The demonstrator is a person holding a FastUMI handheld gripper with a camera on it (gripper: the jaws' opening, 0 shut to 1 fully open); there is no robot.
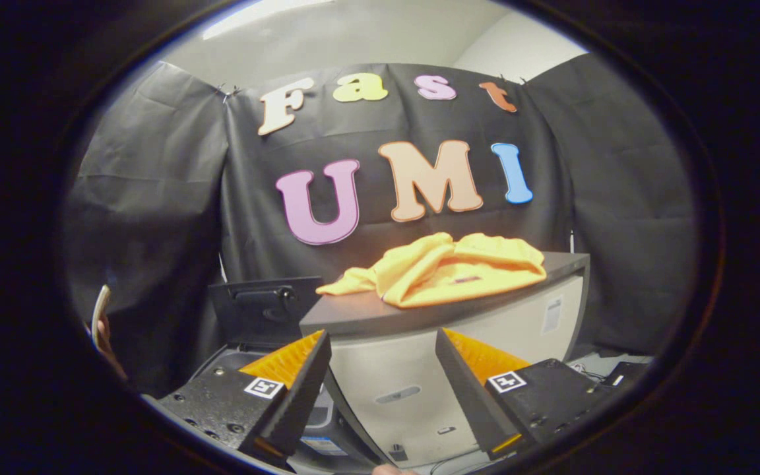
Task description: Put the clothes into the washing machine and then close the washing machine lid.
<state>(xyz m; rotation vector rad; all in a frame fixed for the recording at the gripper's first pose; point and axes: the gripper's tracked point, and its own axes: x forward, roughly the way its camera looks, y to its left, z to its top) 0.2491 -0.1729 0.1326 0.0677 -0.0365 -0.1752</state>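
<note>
Claw (383, 369) seen from its own camera: the two fingers (301, 389) stand wide apart with nothing between them, neither touching any object. Each finger carries a small square black-and-white marker (263, 387) on its upper face; the pattern is a code, not readable writing.

Beyond the fingers, and centred on the gap between them, stands a pale grey cabinet-like unit (413, 369) with a dark flat top (353, 313). On that top, well ahead of the claw and slightly toward its right finger, lies the clothes item, a crumpled yellow-orange garment (446, 270), spread loosely with one corner trailing toward the left. A small dark tag on the garment is too small to read.

A white label (552, 315) on the unit's right face bears print that cannot be made out.

Beyond the left finger, beside the unit, a dark panel (264, 310) with a latch-like fitting stands upright; whether it is the washing machine lid cannot be told.
</note>
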